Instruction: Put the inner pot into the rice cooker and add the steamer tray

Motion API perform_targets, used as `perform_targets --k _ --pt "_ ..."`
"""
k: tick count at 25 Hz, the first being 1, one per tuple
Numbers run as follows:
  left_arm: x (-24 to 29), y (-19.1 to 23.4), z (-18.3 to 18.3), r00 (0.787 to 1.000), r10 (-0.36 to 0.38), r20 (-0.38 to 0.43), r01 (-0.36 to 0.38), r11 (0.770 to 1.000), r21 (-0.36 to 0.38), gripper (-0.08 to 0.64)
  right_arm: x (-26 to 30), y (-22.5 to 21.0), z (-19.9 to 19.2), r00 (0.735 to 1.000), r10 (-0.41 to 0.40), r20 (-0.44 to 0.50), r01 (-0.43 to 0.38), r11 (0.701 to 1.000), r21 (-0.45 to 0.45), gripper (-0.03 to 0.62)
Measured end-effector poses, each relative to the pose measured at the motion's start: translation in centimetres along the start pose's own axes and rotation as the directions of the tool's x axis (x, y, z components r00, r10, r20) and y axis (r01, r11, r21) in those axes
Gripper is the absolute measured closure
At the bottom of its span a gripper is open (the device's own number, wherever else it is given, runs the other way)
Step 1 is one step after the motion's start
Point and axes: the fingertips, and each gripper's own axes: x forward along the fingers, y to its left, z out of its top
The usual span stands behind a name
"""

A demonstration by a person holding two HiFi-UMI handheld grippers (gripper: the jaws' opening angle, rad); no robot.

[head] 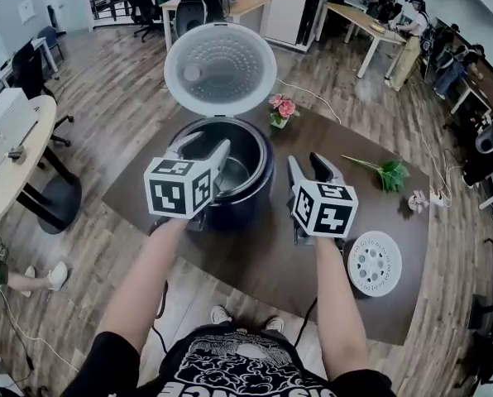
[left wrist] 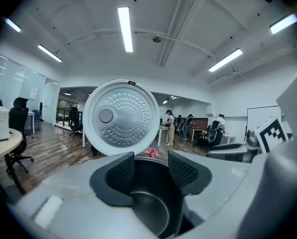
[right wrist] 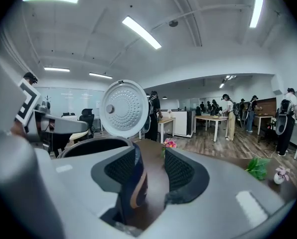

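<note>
From the head view, the inner pot [head: 235, 173] sits in the rice cooker [head: 253, 198], while the steamer tray [head: 374, 262] lies on the table [head: 255, 259] to the right. In the left gripper view, the left gripper [left wrist: 151, 156] is released and empty above the pot. In the right gripper view, the right gripper [right wrist: 151, 152] also stands apart and holds nothing. It should probably take the tray by its rim and keep it level.
</note>
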Motion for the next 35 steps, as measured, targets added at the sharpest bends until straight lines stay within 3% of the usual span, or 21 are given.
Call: perform_targets --k 7,13,23,35 --pt "2.8 -7.7 0.9 0.994 -0.110 0.006 0.109 0.993 0.048 0.347 -5.4 -7.1 -0.6 0.993 -0.115 0.015 0.114 0.993 0.031 0.407" --pt "5.5 -16.4 0.4 0.968 -0.248 -0.024 0.249 0.965 0.078 0.342 -11.0 -13.4 -1.5 0.972 -0.234 0.019 0.232 0.970 0.071 0.391" --pt "8.4 -28.5 -3.2 0.903 -0.417 -0.107 0.426 0.901 0.082 0.328 -20.0 -21.8 -5.5 0.915 -0.402 -0.022 0.401 0.907 0.124 0.379" --pt "10.7 -39.3 -10.6 0.819 -0.517 -0.250 0.544 0.838 0.049 0.328 -27.8 -29.4 -12.0 0.856 -0.508 -0.098 0.517 0.831 0.205 0.376"
